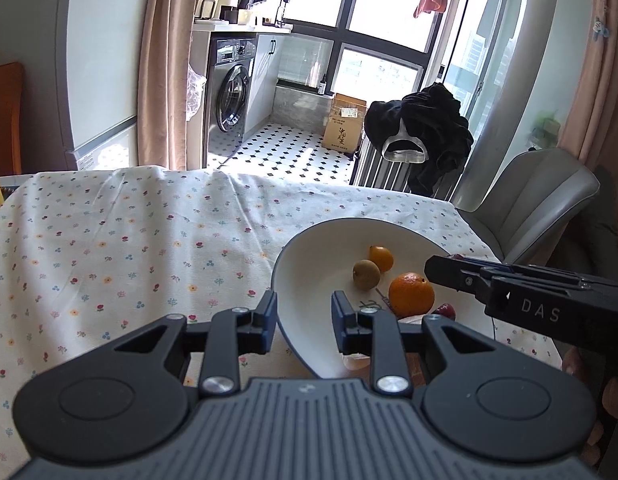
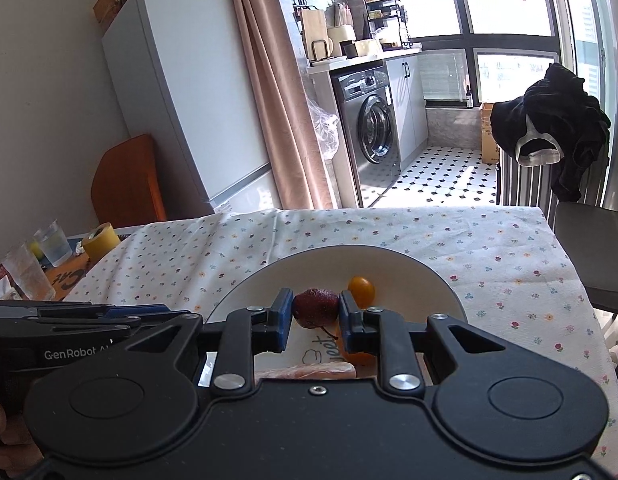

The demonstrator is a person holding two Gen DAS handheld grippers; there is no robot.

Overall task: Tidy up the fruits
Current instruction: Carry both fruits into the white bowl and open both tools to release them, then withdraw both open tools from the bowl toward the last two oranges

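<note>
One table, floral cloth over it, one white bowl sitting at its near right. Two grippers on it: the left gripper has its fingers spread wide, straddling the bowl's near rim and holding nothing; the right gripper is clamped on one dark red fruit above the bowl. Loose in the bowl, three fruits: one orange, one brownish-green fruit, one small yellow-orange fruit.
</note>
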